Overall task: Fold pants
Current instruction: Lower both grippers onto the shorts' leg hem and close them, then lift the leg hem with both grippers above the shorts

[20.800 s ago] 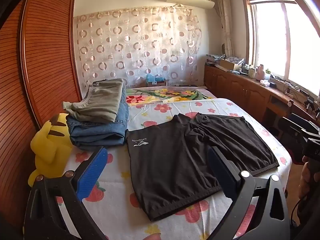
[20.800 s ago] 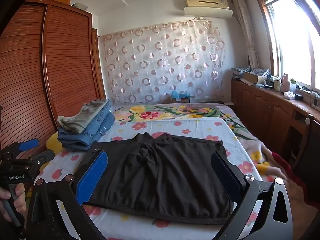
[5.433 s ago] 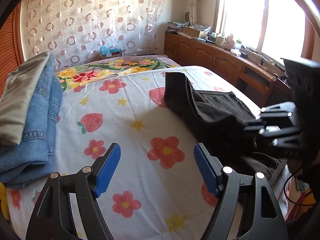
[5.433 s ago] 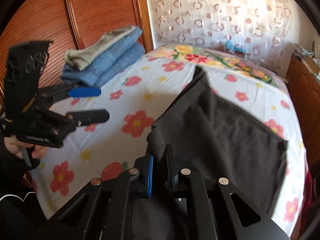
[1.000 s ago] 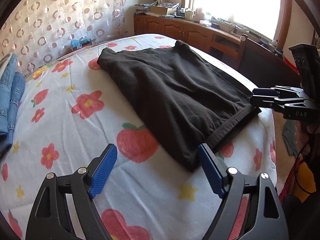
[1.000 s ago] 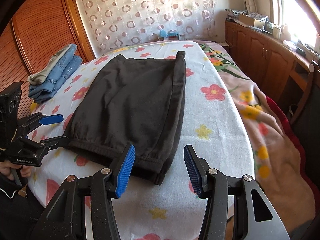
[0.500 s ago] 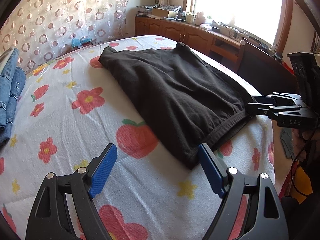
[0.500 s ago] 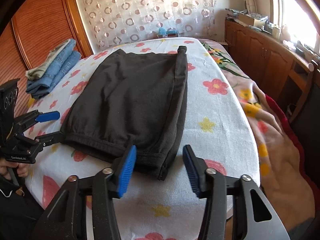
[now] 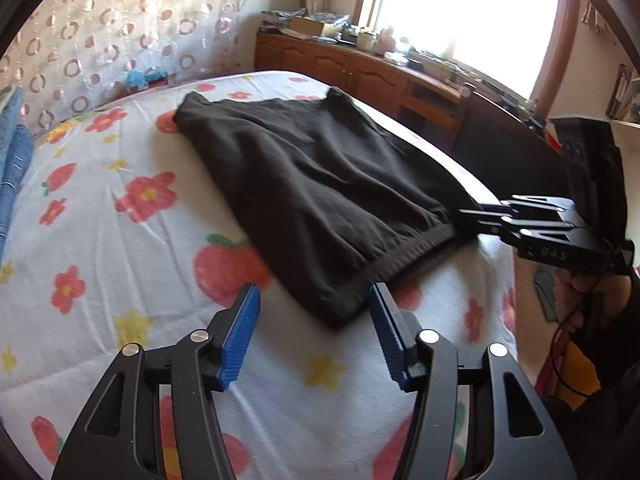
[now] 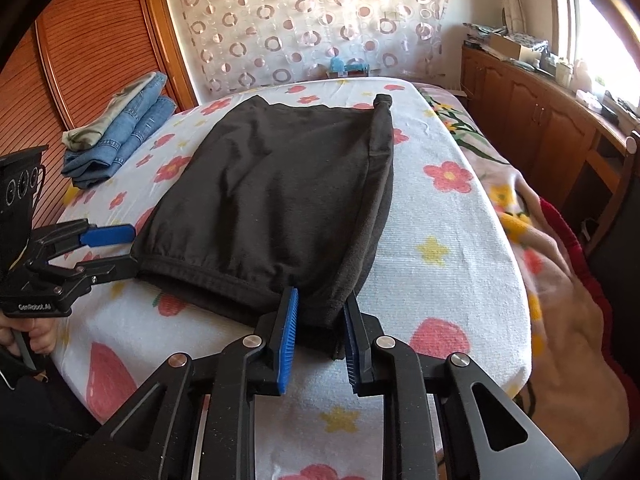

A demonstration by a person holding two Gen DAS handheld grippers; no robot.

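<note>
The black pants lie folded flat on the bed, their hem edge close to the near edge of the mattress. The right gripper is at the hem's right corner: that corner sits between its two blue fingers, which are narrow and closing, and the cloth touches them. The left gripper is at the other hem corner; the corner lies just ahead of its fingers, which stand half wide and are closing, not yet on the cloth. Beyond both grippers, the bed past the pants' far end is free. One stack of folded clothes lies far to the left of the fingers, well apart from the pants.
</note>
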